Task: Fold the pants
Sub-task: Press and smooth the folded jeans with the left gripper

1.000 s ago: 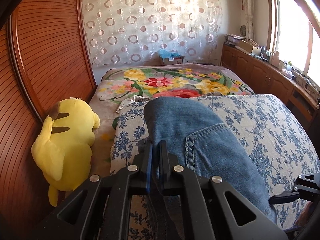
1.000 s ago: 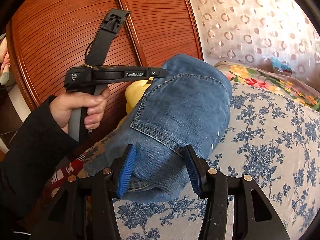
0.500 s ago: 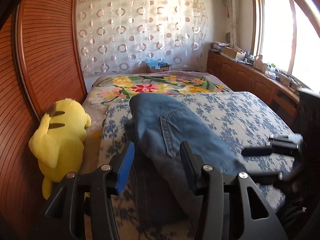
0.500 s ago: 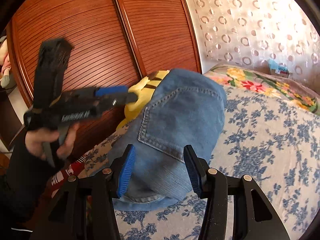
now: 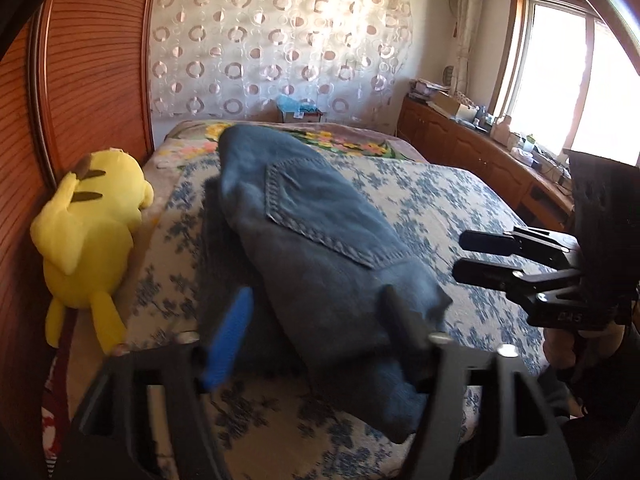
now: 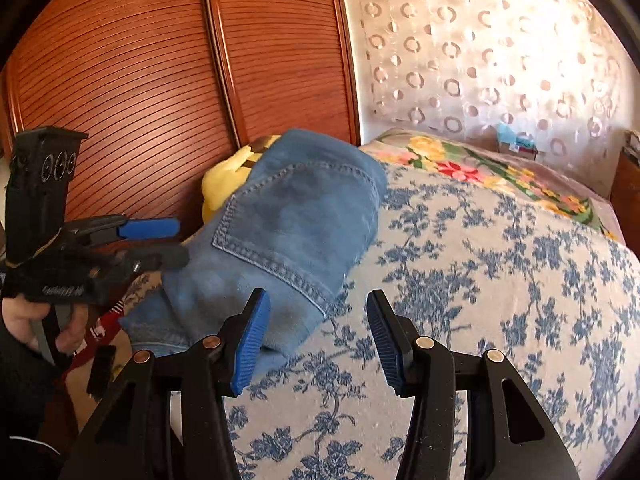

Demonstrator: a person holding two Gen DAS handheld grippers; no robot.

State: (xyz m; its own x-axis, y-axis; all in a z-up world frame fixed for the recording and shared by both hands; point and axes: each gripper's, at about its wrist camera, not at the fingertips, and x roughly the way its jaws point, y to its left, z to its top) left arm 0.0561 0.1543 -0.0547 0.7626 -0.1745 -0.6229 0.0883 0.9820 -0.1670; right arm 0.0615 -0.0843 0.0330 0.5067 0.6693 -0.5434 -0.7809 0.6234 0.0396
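The blue denim pants [image 5: 320, 248] lie folded in a thick bundle on the blue-flowered bedspread [image 5: 432, 200], back pocket up. They also show in the right wrist view [image 6: 288, 232]. My left gripper [image 5: 316, 320] is open and empty, just in front of the bundle's near end. It shows from the side in the right wrist view [image 6: 176, 240], open. My right gripper [image 6: 316, 312] is open and empty at the bundle's right edge, over the bedspread [image 6: 500, 280]. It appears at the right of the left wrist view [image 5: 460, 252].
A yellow plush toy [image 5: 88, 220] lies at the bed's left edge against a wooden slatted wardrobe [image 5: 88, 80]. A flowered blanket [image 6: 480, 168] covers the far bed. Wooden cabinets [image 5: 472, 148] with clutter run under the window on the right.
My left gripper let go of the pants, opened and pulled back. My right gripper drew back and to the right, off the bundle. The pants now rest on the bed.
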